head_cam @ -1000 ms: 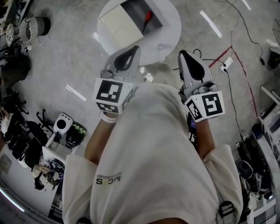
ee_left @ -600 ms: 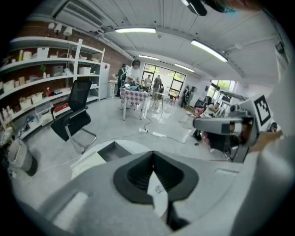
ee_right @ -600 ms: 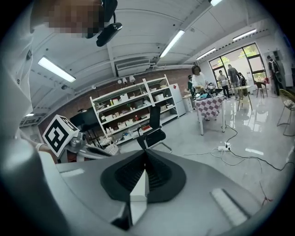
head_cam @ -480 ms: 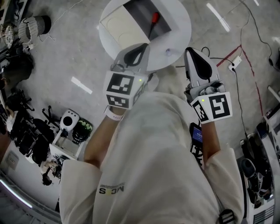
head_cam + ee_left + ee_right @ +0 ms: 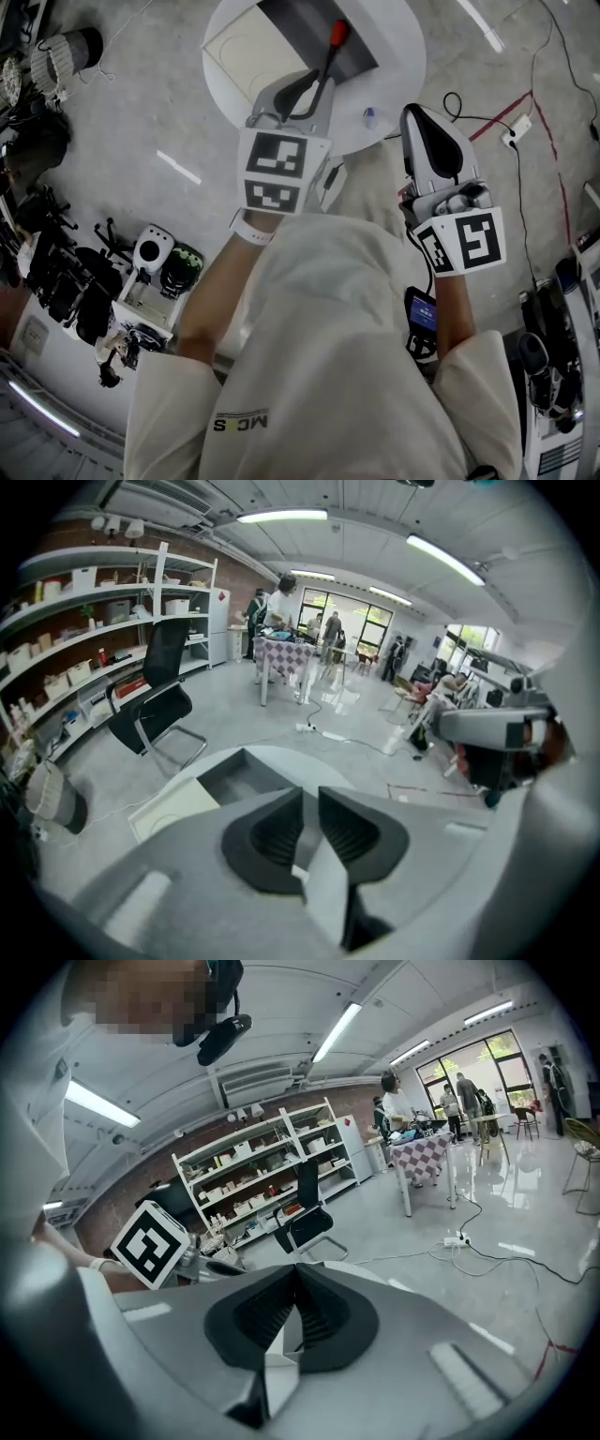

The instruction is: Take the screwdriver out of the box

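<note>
A screwdriver (image 5: 334, 37) with a red handle lies in the open grey box (image 5: 302, 17) on a round white table (image 5: 392, 66); the box's cream lid (image 5: 246, 56) lies flat to its left. My left gripper (image 5: 312, 82) hangs over the table's near side, close to the screwdriver's shaft. Its jaws are opening, with a narrow gap and nothing between them (image 5: 309, 797). In the left gripper view I see the box (image 5: 230, 772), but the jaws hide the screwdriver. My right gripper (image 5: 419, 114) is shut and empty (image 5: 295, 1271), off the table's right edge.
A small blue thing (image 5: 369, 116) sits near the table's front rim. A power strip with cables (image 5: 515, 128) lies on the floor at right, and gear (image 5: 155, 262) is piled at left. An office chair (image 5: 150, 710) and shelves (image 5: 84, 630) stand beyond the table.
Both grippers have moved forward and down toward the table. The left one now reaches over the table's near edge beside the screwdriver's shaft.
</note>
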`<act>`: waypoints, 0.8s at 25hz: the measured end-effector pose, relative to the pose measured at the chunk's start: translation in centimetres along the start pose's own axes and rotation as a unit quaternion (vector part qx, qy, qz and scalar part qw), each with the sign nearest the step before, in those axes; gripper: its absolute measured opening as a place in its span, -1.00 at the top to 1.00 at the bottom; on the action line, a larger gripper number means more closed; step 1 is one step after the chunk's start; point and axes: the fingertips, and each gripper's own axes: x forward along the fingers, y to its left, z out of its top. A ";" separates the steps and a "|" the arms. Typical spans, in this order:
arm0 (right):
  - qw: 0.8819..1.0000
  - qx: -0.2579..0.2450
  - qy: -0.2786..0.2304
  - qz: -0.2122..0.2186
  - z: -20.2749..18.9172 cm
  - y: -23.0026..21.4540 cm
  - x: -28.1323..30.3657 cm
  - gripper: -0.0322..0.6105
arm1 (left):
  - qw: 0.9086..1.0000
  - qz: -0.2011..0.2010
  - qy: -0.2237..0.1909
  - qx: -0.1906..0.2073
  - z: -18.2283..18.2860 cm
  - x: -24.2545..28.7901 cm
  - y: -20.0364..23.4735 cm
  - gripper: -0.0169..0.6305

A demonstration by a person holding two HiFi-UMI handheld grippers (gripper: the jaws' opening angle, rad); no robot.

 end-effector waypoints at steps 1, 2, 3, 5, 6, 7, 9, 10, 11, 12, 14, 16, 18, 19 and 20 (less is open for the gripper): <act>1.000 0.004 0.001 -0.001 -0.3 -0.3 0.3 0.90 | 1.000 0.000 0.011 0.002 -0.4 0.9 0.3 0.79; 1.000 0.010 0.001 -0.002 -0.6 -0.7 0.6 0.90 | 1.000 -0.001 0.022 0.004 -0.8 1.8 0.5 0.79; 1.000 0.018 0.001 -0.003 -0.8 -1.1 0.9 0.90 | 1.000 -0.001 0.031 0.004 -1.0 2.7 0.7 0.79; 1.000 0.031 0.001 -0.003 -1.3 -1.7 1.4 0.90 | 0.999 0.002 0.043 0.005 -1.4 4.5 1.2 0.78; 0.999 0.035 0.001 -0.003 -1.4 -2.0 1.7 0.90 | 0.999 0.005 0.047 0.006 -1.4 5.3 1.4 0.76; 0.999 0.039 0.001 -0.003 -1.6 -2.3 2.0 0.90 | 0.999 0.007 0.051 0.008 -1.4 6.2 1.7 0.69; 0.999 0.044 0.003 -0.003 -2.0 -3.0 2.7 0.90 | 0.998 0.009 0.059 0.010 -1.4 8.0 2.3 0.61; 0.999 0.045 0.004 -0.004 -2.2 -3.3 3.0 0.90 | 0.998 0.009 0.063 0.009 -1.5 8.8 2.7 0.57; 0.999 0.044 0.005 -0.005 -2.4 -3.5 3.3 0.90 | 0.998 0.009 0.067 0.007 -1.6 9.5 3.0 0.55; 0.999 0.040 0.008 -0.007 -2.6 -3.7 3.6 0.90 | 0.997 0.009 0.071 0.003 -1.8 10.1 3.3 0.55; 0.999 0.032 0.012 -0.012 -3.1 -4.3 3.9 0.90 | 0.997 0.012 0.081 -0.006 -2.2 11.6 3.8 0.55; 0.999 0.037 0.014 -0.016 -3.8 -5.1 4.2 0.90 | 0.996 0.016 0.090 -0.014 -2.6 13.0 4.2 0.55; 0.998 0.050 0.015 -0.021 -4.4 -5.7 4.3 0.90 | 0.995 0.022 0.097 -0.019 -2.9 14.3 4.5 0.55; 0.998 0.056 0.015 -0.023 -4.7 -5.9 4.4 0.90 | 0.994 0.025 0.101 -0.019 -3.1 14.7 4.7 0.55; 0.998 0.061 0.015 -0.026 -4.9 -6.1 4.4 0.90 | 0.994 0.028 0.107 -0.019 -3.2 15.2 4.9 0.55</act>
